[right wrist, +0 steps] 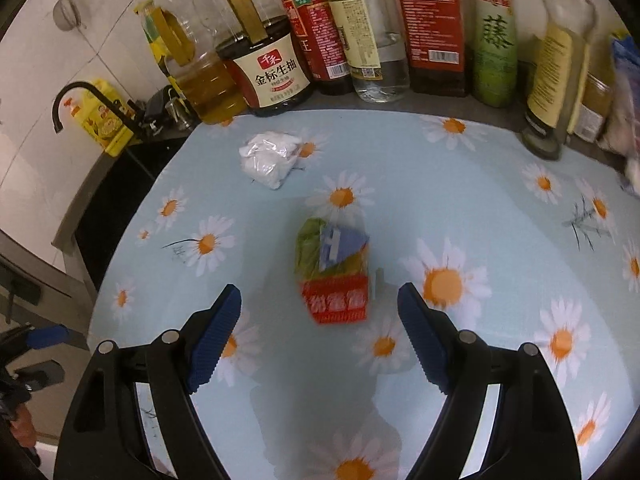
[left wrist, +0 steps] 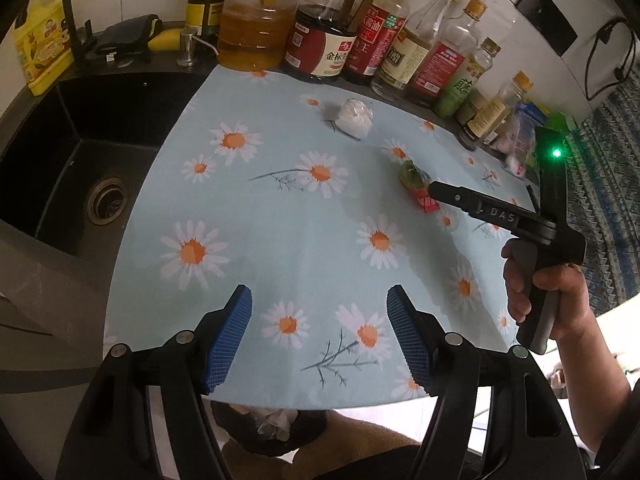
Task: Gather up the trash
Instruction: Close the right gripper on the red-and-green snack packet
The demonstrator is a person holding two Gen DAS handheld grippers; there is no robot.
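Observation:
A green and red snack wrapper (right wrist: 334, 270) lies on the daisy-print cloth (right wrist: 460, 208), just ahead of my open right gripper (right wrist: 320, 308). It also shows in the left wrist view (left wrist: 418, 186), partly behind my right gripper's finger (left wrist: 460, 196). A crumpled white plastic bag (right wrist: 270, 158) lies farther back left; it also shows in the left wrist view (left wrist: 354, 118). My left gripper (left wrist: 319, 312) is open and empty above the cloth's near edge. A dark bin with trash in it (left wrist: 272, 424) sits below that edge.
A row of oil, soy sauce and vinegar bottles (left wrist: 332, 40) lines the back wall (right wrist: 360, 32). A black sink (left wrist: 80, 152) with a tap lies left of the cloth. Packets (left wrist: 520, 140) sit at the far right.

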